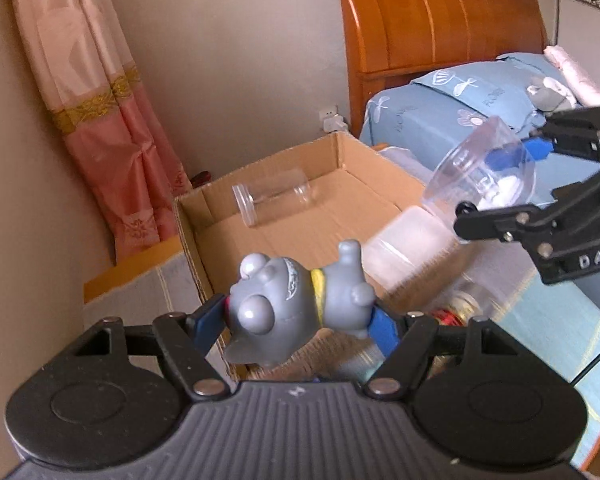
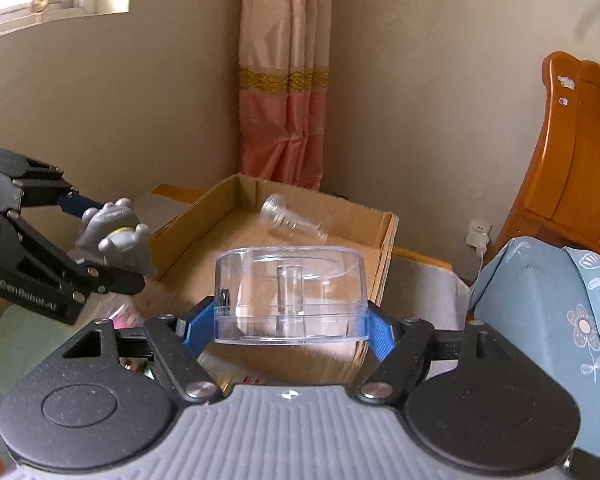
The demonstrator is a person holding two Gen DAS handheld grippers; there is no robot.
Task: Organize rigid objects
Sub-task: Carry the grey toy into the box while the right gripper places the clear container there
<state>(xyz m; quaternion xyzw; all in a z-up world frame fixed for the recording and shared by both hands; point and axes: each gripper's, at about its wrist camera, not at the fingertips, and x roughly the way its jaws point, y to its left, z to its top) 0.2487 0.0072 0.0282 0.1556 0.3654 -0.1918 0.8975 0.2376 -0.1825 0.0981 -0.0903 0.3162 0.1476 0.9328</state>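
Just short of the cardboard box (image 1: 300, 216), near edge: grey toy figure (image 1: 296, 292) lying crosswise, long axis spanning the clenched left claw (image 1: 300, 320). Beyond it, box floor, straight ahead. Farther right, clear round plastic case (image 2: 292, 296) clamped in the right claw (image 2: 292, 320), likewise facing the box. Inside, one clear jar (image 1: 272, 196) on its side. Left claw nearer the opening, seemingly.

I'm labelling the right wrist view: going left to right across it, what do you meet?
Left gripper holding the grey toy figure → cardboard box → clear round container held by the right gripper → wall charger → blue pillow.
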